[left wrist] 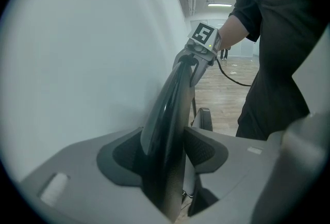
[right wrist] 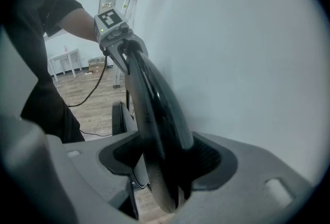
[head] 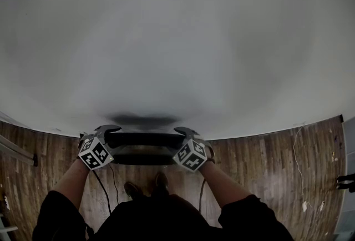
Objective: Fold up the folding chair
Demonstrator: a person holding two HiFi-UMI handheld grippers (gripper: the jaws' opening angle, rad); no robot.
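The folded black chair stands upright against a white wall, and only its curved top edge shows in the head view. My left gripper straddles the left end of that edge and my right gripper the right end. In the left gripper view the chair's glossy edge runs between the jaws of the left gripper, with a slit of light beside the right pad. In the right gripper view the same edge lies between the jaws of the right gripper, with a gap at the left pad. Both grippers stand open around it.
The white wall fills most of the head view, right behind the chair. Wooden floor lies below, with a thin cable at the right. The person's shoes stand close to the chair. A small table stands far off.
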